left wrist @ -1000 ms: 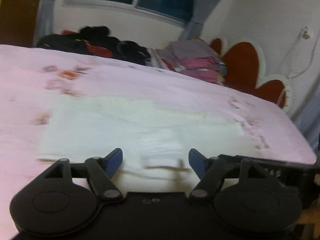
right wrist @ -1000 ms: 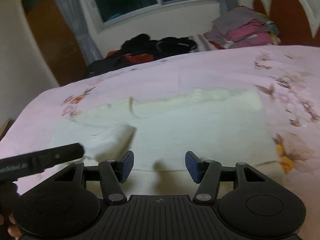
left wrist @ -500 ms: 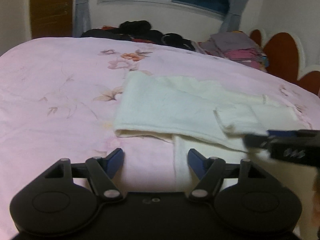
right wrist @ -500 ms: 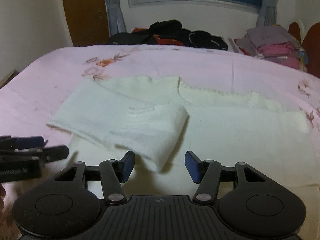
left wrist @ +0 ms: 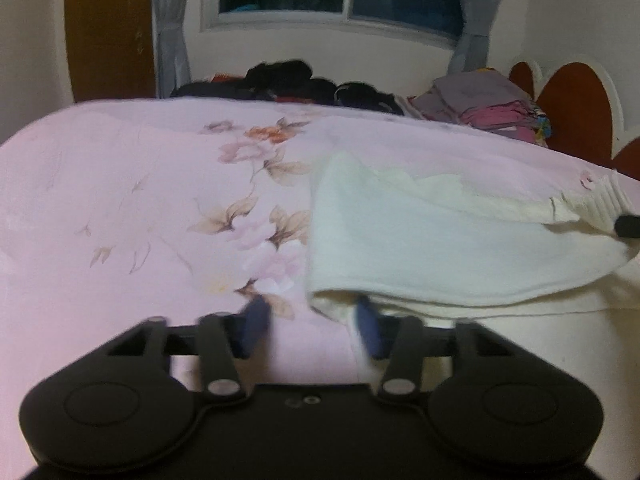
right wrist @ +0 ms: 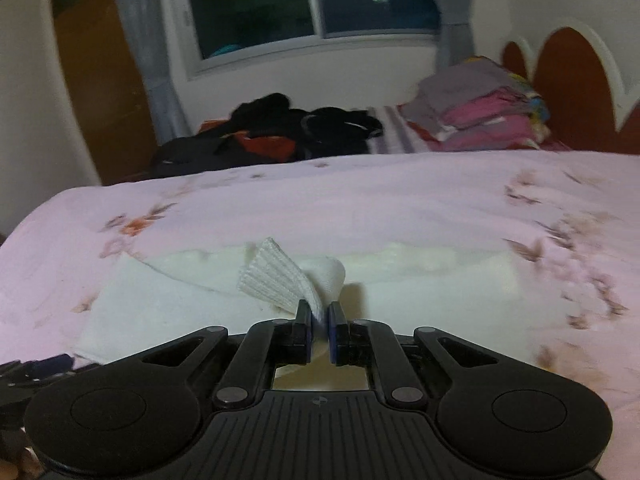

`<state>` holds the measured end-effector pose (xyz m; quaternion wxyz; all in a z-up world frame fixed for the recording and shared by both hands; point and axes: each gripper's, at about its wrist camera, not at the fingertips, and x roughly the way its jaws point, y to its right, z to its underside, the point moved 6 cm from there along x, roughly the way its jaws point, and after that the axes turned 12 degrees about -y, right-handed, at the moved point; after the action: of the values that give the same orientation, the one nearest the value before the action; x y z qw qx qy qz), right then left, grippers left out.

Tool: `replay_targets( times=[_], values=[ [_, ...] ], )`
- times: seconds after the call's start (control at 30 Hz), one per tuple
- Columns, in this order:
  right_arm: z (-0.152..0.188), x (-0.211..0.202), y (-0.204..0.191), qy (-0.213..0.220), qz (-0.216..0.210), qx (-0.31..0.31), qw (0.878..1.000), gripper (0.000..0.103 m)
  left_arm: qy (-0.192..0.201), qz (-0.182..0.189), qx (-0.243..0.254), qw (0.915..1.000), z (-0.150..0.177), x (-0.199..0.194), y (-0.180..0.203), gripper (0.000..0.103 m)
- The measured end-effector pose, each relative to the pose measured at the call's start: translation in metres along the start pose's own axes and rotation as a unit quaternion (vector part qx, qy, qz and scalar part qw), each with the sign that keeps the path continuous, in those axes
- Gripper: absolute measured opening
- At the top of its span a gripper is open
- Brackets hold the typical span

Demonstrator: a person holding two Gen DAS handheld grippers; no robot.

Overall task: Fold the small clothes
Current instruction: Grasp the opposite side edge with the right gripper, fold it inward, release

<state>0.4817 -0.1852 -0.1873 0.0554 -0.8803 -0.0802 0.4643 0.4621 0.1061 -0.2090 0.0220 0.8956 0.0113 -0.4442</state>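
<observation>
A cream knit sweater (left wrist: 440,240) lies on the pink floral bedspread (left wrist: 140,220), its sleeve folded across the body. My left gripper (left wrist: 312,326) is open, its blurred fingers at the near left corner of the sweater's fold. My right gripper (right wrist: 319,320) is shut on the ribbed cuff (right wrist: 276,276) of the sleeve and holds it lifted above the sweater (right wrist: 160,304). The right gripper's tip shows at the right edge of the left wrist view (left wrist: 628,226), at the cuff (left wrist: 600,200).
A heap of dark clothes (right wrist: 280,128) and a stack of folded pink and grey clothes (right wrist: 476,108) lie at the bed's far side under the window. A red-brown headboard (right wrist: 572,88) stands at the right. A wooden door (right wrist: 100,80) is at the left.
My right gripper has shut on the sleeve cuff and lifted it. My left gripper has moved toward the sweater's near left corner and its jaws have narrowed a little.
</observation>
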Motion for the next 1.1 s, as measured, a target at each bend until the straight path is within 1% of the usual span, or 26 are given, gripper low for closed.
replay_targets(
  times=[0.03,0.07,0.13,0.23,0.33,0.4,0.5,0.53,0.63,0.73,0.83,1.03,1.07,1.1],
  values=[
    [0.001,0.001,0.01,-0.005,0.006,0.008,1.0,0.007,0.004,-0.007,0.005,1.0,0.0,-0.001,0.002,0.014],
    [0.003,0.003,0.02,-0.01,0.011,0.021,1.0,0.007,0.002,-0.009,0.008,0.9999,0.0,0.0,0.002,0.01],
    [0.011,0.006,0.042,-0.028,0.005,0.055,0.998,0.007,0.0,-0.002,0.002,1.0,0.002,0.001,0.001,0.008],
    [0.024,0.013,0.064,-0.051,-0.006,0.098,0.994,0.007,-0.002,-0.002,0.011,0.9999,0.004,0.0,0.004,0.004],
    [0.03,0.009,0.082,-0.049,0.002,0.125,0.991,0.007,-0.005,0.004,0.003,1.0,0.003,-0.002,0.004,0.004],
    [0.029,0.006,0.088,-0.049,0.01,0.125,0.991,0.008,-0.009,0.011,0.003,0.9999,0.002,-0.005,0.005,0.004],
    [0.028,0.002,0.091,-0.054,0.001,0.119,0.991,0.008,-0.012,0.024,0.005,0.9996,0.003,-0.013,0.008,0.004],
    [0.027,0.002,0.091,-0.055,-0.001,0.118,0.991,0.008,-0.014,0.026,0.006,0.9995,0.003,-0.015,0.008,0.005],
    [0.027,0.004,0.092,-0.057,-0.011,0.128,0.99,0.008,-0.016,0.03,0.006,0.9994,0.002,-0.024,0.006,0.014],
    [0.03,0.001,0.092,-0.055,-0.016,0.133,0.989,0.008,-0.009,0.03,0.001,0.9995,0.0,-0.036,0.0,0.018],
    [0.029,-0.003,0.095,-0.049,-0.019,0.138,0.989,0.008,-0.001,0.029,0.001,0.9996,-0.003,-0.046,-0.004,0.021],
    [0.029,-0.002,0.1,-0.054,-0.019,0.147,0.988,0.008,0.0,0.038,-0.006,0.9993,-0.014,-0.043,0.002,0.021],
    [0.03,-0.002,0.101,-0.053,-0.02,0.15,0.987,0.012,0.0,0.041,-0.006,0.9991,-0.016,-0.041,0.005,0.021],
    [0.03,-0.003,0.102,-0.051,-0.019,0.153,0.987,0.019,0.001,0.042,-0.006,0.9991,-0.018,-0.041,0.008,0.021]
  ],
)
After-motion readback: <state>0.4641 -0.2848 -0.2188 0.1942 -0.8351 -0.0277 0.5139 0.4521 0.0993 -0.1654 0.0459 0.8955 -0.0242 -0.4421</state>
